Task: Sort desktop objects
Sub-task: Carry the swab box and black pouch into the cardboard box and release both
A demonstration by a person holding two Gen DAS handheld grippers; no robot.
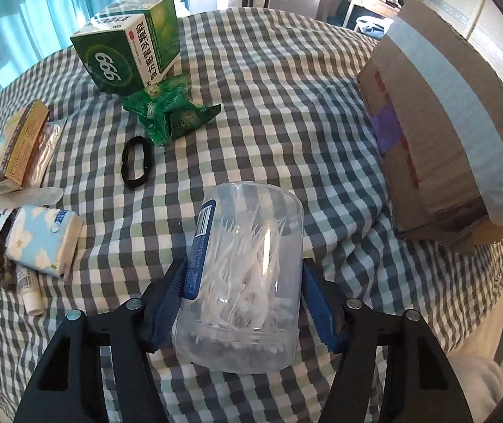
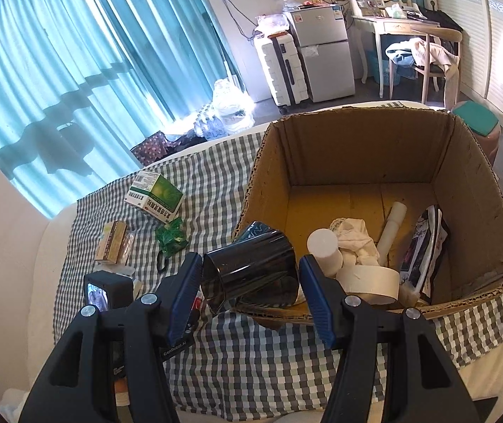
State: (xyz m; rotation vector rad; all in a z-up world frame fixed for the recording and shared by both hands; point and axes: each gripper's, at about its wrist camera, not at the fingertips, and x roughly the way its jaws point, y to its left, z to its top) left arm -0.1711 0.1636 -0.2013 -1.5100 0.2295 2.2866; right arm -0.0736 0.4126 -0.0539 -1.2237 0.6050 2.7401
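My left gripper [image 1: 242, 294] has the clear cotton swab jar [image 1: 242, 271] between its fingers, on the checked cloth [image 1: 286, 112], left of the cardboard box [image 1: 455, 148]. The blue pads sit at both sides of the jar; the left pad touches the label side, the right pad looks right at the wall, but I cannot tell if they press firmly. So: closing-on-jar step, grip not confirmed.

My right gripper [image 2: 249, 283] pinches a dark glossy cup [image 2: 251, 275], tilted, held at the near-left corner of the cardboard box [image 2: 374, 176], partly over its rim. The jaws stand part spread around it, both pads against its sides. This is the drop-off step for the cup.

Inside the box: a tape roll [image 2: 367, 282], a white cylinder [image 2: 325, 250], a crumpled cloth [image 2: 353, 238], a white tube [image 2: 392, 225], a patterned pouch [image 2: 424, 246].

Left of the box on the cloth, unsorted: green 999 medicine box [image 1: 128, 46], green wrapper [image 1: 170, 112], black hair tie [image 1: 136, 162], brown carton [image 1: 17, 148], tissue pack [image 1: 43, 243], small white tube [image 1: 31, 290], bead string [image 1: 4, 264].

Next, as I judge it: right hand goes further over the box interior and lets the cup go, clear of the tape roll. Left hand needs a firm squeeze on the jar, then a lift toward the box. The jar is smooth and round, so it may slip or roll.
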